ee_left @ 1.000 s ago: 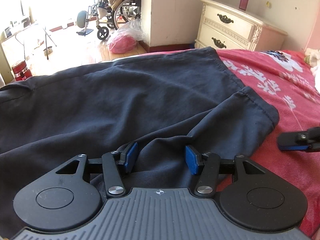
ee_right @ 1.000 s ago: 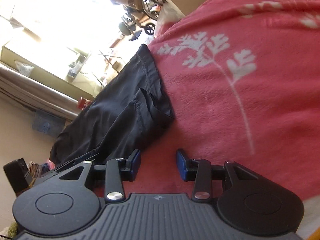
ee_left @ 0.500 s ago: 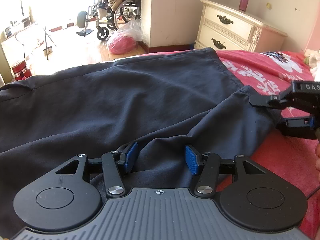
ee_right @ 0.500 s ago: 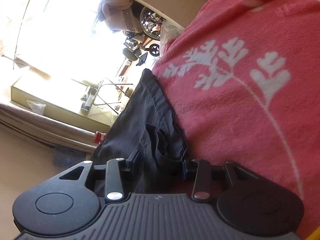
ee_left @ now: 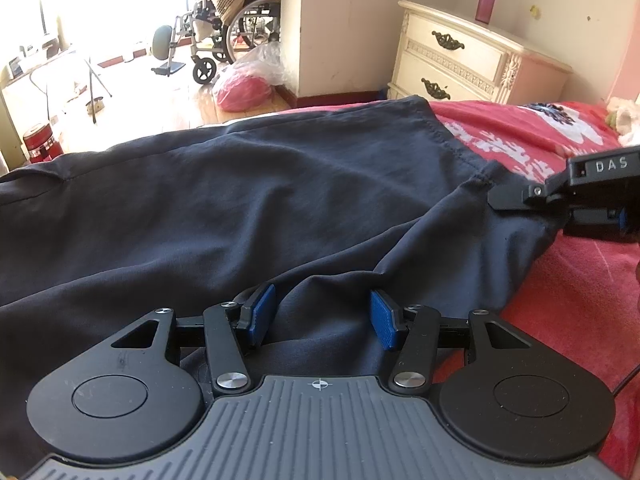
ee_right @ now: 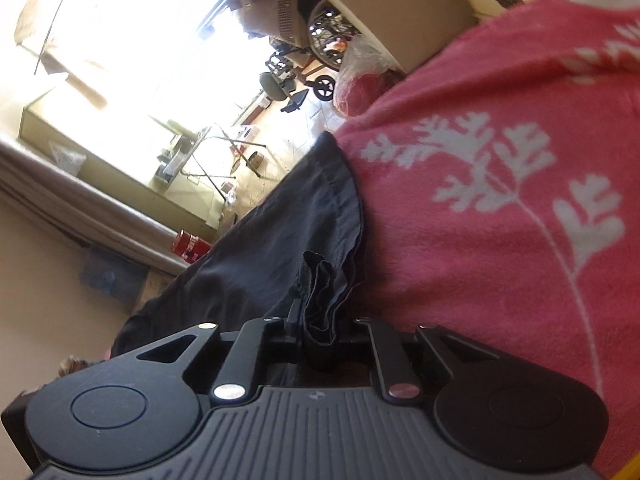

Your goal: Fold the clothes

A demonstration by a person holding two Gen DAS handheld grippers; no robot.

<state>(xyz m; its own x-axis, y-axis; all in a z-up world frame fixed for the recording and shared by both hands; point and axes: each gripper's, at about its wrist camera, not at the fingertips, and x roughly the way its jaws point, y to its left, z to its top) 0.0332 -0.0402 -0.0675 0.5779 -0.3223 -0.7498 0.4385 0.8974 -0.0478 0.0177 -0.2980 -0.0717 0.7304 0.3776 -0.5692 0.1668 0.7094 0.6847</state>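
Right gripper (ee_right: pixel 320 344) has come in from the red blanket (ee_right: pixel 500 240) to the near corner of the dark garment (ee_left: pixel 260 208) and its jaws have just been closing — a bunched fold of the hem now sits pinched between them, clenched tight on the cloth. Left gripper (ee_left: pixel 322 316) hasn't budged: jaws about half apart, blue pads (ee_left: pixel 262 312) straddling a raised ridge of the same garment, not pressing it, so nothing held on that side. Garment lies spread across the bed on the red blanket, one sleeve or corner end toward the right where the right gripper bites it; nightstand (ee_left: pixel 472 60) behind. Fabric looks thin, soft and light — drapes and wrinkles easily, no stiffness, so it'll sag and slide unless held at two points. Best hold seems the stitched hem and corners, where the layers are thicker and won't slip; left side likely needs to close on the ridge before any lift.
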